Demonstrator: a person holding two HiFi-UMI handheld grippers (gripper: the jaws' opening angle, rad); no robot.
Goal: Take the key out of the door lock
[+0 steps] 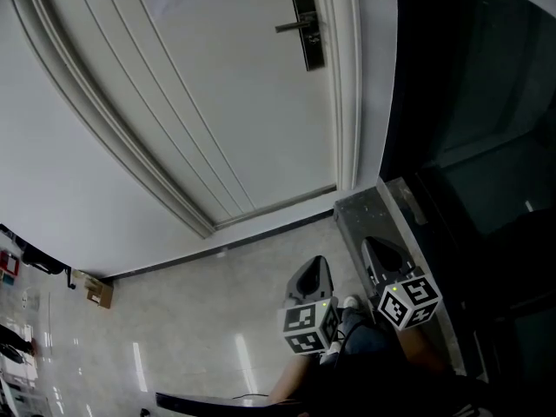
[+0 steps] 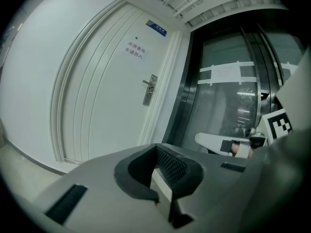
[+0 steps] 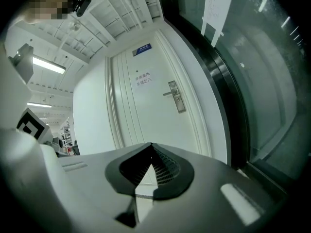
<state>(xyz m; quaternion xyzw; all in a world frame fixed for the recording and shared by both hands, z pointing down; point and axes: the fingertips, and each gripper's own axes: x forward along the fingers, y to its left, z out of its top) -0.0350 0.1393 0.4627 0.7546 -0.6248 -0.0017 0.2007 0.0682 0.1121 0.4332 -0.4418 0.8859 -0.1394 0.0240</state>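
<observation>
The left tongs [image 1: 314, 272] [image 2: 156, 150] are seen with the tips brought together and nothing held between them. The right tongs [image 1: 379, 252] [image 3: 150, 148] are likewise closed on nothing. Both are held low and near, side by side but not touching, the left over the pale floor [image 1: 217, 320] and the right over a grey stone ledge [image 1: 360, 208] at the foot of the door frame [image 1: 359, 76].

Open floor is left between the tongs and the white door [image 1: 243, 102], which stands shut, well apart from them on the far side. The lock plate [image 1: 306, 26] [image 2: 148, 91] [image 3: 176, 97] is set near the door's right edge, with the handle [image 1: 291, 27] pointing left. The key cannot be made out at this distance. The right side is bounded by a dark glass wall [image 1: 478, 102], just beside the right tongs.
</observation>
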